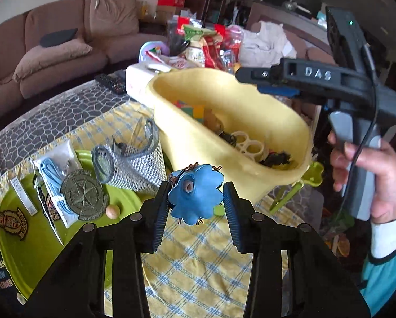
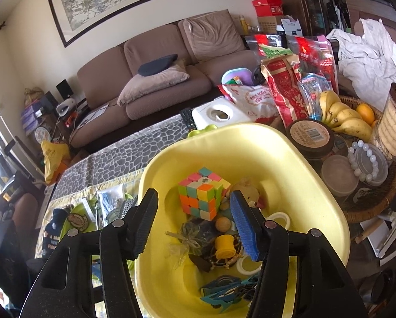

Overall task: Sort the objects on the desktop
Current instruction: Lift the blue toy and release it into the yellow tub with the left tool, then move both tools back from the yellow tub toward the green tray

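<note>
Left gripper (image 1: 195, 204) jaws part-open, apparently loose around blue cloud-shaped rubber charm (image 1: 195, 198) | pale yellow plastic tub (image 1: 203, 143) at one o'clock | right gripper (image 2: 192, 228) open, empty, above tub | risk: loose charm drops onto checked tablecloth (image 1: 198, 265).

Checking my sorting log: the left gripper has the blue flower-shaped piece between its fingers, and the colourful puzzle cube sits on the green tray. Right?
Not quite. The puzzle cube lies inside the yellow basin, not on the green tray; the right wrist view shows it. The left gripper does have the blue flower-shaped piece between its fingers.
</note>
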Tool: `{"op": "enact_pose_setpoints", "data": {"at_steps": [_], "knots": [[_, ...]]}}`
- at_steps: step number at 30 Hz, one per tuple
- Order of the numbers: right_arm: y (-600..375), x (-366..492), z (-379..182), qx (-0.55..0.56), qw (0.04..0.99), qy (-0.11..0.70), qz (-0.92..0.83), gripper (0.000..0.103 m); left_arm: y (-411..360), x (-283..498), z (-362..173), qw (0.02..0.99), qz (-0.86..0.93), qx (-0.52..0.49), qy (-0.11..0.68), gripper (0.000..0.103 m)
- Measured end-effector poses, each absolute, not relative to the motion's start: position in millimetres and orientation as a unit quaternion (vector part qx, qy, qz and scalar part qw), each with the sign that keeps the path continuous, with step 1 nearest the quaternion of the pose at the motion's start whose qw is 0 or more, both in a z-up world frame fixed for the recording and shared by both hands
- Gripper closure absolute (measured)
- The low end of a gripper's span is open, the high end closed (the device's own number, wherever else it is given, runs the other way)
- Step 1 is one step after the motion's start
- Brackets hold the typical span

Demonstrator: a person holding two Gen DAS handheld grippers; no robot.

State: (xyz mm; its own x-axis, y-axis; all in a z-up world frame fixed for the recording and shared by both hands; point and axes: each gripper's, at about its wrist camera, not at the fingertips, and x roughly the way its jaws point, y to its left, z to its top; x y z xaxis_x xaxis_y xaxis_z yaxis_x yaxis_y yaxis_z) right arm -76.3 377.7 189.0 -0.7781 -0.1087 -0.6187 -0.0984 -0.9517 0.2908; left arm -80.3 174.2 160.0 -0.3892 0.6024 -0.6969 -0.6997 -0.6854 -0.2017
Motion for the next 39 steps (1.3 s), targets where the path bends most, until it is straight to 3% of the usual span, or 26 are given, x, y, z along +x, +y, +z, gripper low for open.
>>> {"op": "enact_pose_setpoints", "data": {"at_steps": [7,17,27,34,37,39], "knots": [[386.3,-72.3,192.6,0.323,-0.016,-0.16,-0.933,0.038,220.4,-82.9,191.0,0.419,0.83,-0.36,0.071,0.065],[398.4,-66.7,194.0,0.317,-0.041,-0.16,-0.934,0.03,273.3,-86.1,173.5,0.42,0.822,-0.371,0.1,0.063],[401.0,-66.5,190.7,0.324,-0.043,-0.16,-0.931,0.025,243.1,-84.6,179.0,0.398,0.838,-0.366,0.071,0.045],[391.5,-70.0,188.9,0.33,-0.033,-0.155,-0.931,0.017,201.2,-87.7,192.2,0.367,0.861,-0.351,0.034,0.015],[387.4,-74.3,185.7,0.337,-0.025,-0.155,-0.928,0.005,181.8,-94.1,197.8,0.352,0.868,-0.351,0.012,0.0],[381.6,-77.6,182.8,0.345,-0.019,-0.149,-0.927,0.001,168.2,-97.9,201.3,0.338,0.874,-0.348,0.001,0.0]]}}
